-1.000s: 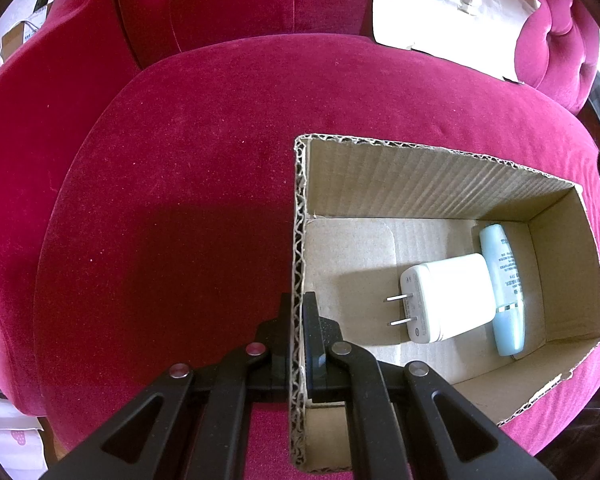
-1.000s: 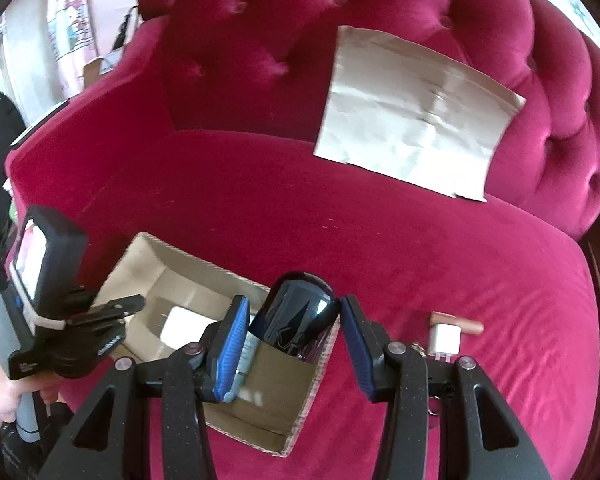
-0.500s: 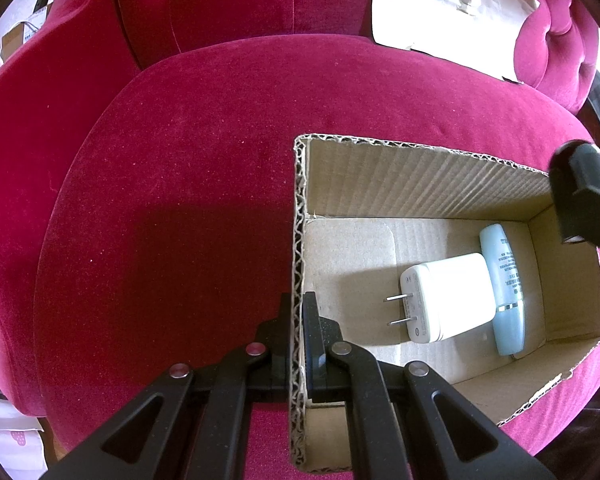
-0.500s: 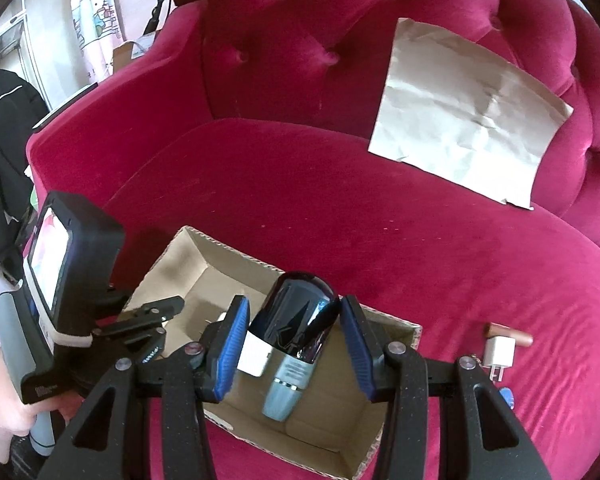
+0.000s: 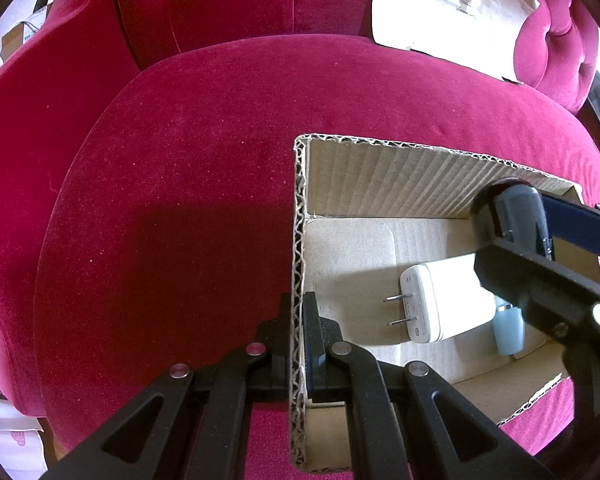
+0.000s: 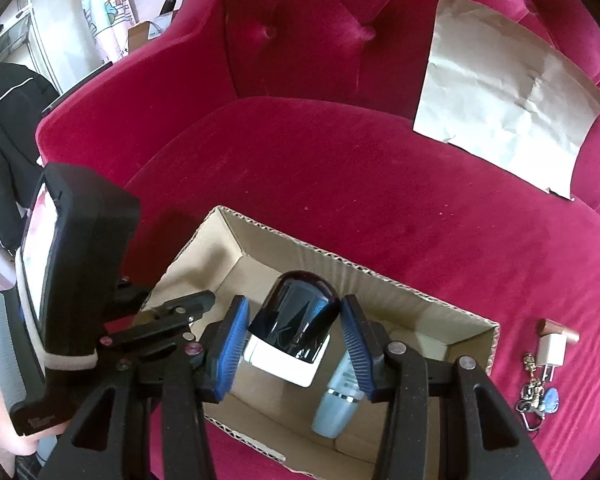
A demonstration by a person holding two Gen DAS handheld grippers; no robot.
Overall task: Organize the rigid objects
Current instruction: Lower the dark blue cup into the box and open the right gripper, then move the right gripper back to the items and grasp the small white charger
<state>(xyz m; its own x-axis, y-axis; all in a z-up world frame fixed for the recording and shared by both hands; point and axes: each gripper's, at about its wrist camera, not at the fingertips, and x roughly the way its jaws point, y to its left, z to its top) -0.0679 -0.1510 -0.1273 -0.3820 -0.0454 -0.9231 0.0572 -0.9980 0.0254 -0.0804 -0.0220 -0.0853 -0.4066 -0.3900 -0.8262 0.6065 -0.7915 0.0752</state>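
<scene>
Black bottle (image 6: 298, 326), clamped in right gripper (image 6: 296, 346) fingers, now over box (image 5: 400, 168); left gripper (image 5: 298, 340) still pinches its wall.

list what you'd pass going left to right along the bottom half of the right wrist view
left tool clamped on the box wall → dark bottle held in the right tool → pale blue tube in the cardboard box → small white charger and keys on the red sofa

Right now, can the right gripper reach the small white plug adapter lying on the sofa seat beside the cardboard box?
Probably not yet. The right gripper is shut on a glossy black bottle over the cardboard box, so its fingers are occupied. The small white plug adapter lies uncovered on the red velvet seat.
</scene>
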